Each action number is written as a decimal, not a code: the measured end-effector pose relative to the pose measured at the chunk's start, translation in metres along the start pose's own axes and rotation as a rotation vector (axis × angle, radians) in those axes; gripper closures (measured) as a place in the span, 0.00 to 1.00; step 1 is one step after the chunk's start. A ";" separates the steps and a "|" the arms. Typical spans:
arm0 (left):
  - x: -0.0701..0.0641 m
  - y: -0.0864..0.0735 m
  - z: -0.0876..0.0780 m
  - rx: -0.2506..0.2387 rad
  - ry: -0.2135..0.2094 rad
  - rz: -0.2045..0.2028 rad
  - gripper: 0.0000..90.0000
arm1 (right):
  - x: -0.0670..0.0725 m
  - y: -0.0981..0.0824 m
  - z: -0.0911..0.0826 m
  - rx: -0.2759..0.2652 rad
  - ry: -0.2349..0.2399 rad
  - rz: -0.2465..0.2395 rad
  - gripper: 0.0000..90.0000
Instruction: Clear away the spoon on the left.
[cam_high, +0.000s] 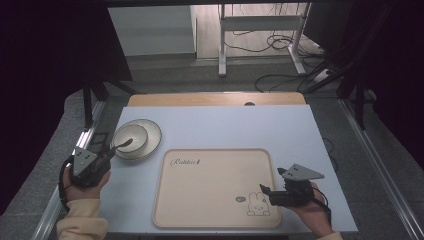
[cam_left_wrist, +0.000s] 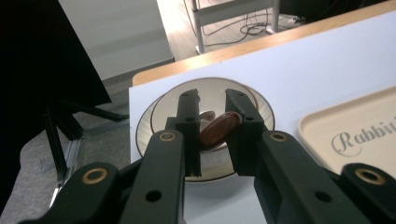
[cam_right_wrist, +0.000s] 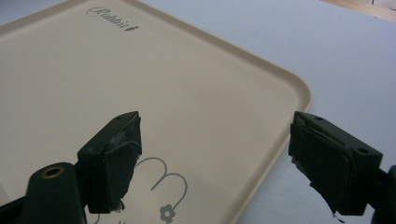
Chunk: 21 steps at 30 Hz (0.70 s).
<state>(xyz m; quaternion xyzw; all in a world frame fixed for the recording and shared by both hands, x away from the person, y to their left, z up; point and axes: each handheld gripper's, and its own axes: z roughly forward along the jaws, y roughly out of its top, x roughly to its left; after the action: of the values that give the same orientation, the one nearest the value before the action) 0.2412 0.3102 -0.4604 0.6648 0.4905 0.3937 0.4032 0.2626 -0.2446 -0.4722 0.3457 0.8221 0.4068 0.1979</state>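
The left tongs (cam_left_wrist: 212, 119) are nearly closed, their two black jaws pinching the brown wooden spoon (cam_left_wrist: 219, 129) by its handle end. From the high view, the spoon's bowl end reaches out ahead of these tongs (cam_high: 106, 159) into the small bowl (cam_high: 131, 138), which sits on a pale plate (cam_high: 155, 135) with a dark rim line. Seen along the jaws, the bowl and plate lie directly beyond the tips, and the spoon (cam_high: 123, 144) slants between the pads. To the right of the left tongs a corner of the beige tray (cam_left_wrist: 327, 135) shows, with script lettering on it.

The right tongs (cam_right_wrist: 215, 158) stand wide open with nothing between the jaws. They hover at the near right corner of the tray (cam_right_wrist: 299, 93), one jaw over the tray's surface and the other over the pale blue worktop (cam_right_wrist: 345, 51) just outside the rim. Below them is part of a printed rabbit drawing (cam_right_wrist: 168, 186). In the high view the right tongs (cam_high: 270, 192) point towards that rabbit (cam_high: 257, 205), well apart from the bowl and spoon across the tray. A hand with a cream sleeve (cam_high: 82, 220) grips the left tongs from below.
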 end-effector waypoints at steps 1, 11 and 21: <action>0.000 0.001 -0.001 -0.007 -0.002 -0.004 0.86 | 0.000 0.000 0.000 0.000 0.000 0.000 0.19; 0.000 0.012 -0.014 -0.049 -0.010 -0.026 0.86 | -0.001 0.000 -0.001 -0.003 -0.002 0.004 0.19; -0.004 0.021 -0.020 -0.049 -0.062 -0.043 0.88 | -0.001 0.001 -0.001 -0.008 -0.006 0.003 0.19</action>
<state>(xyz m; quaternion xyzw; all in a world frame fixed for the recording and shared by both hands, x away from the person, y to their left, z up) 0.2293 0.3055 -0.4340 0.6559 0.4822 0.3759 0.4427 0.2630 -0.2462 -0.4707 0.3474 0.8194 0.4093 0.2008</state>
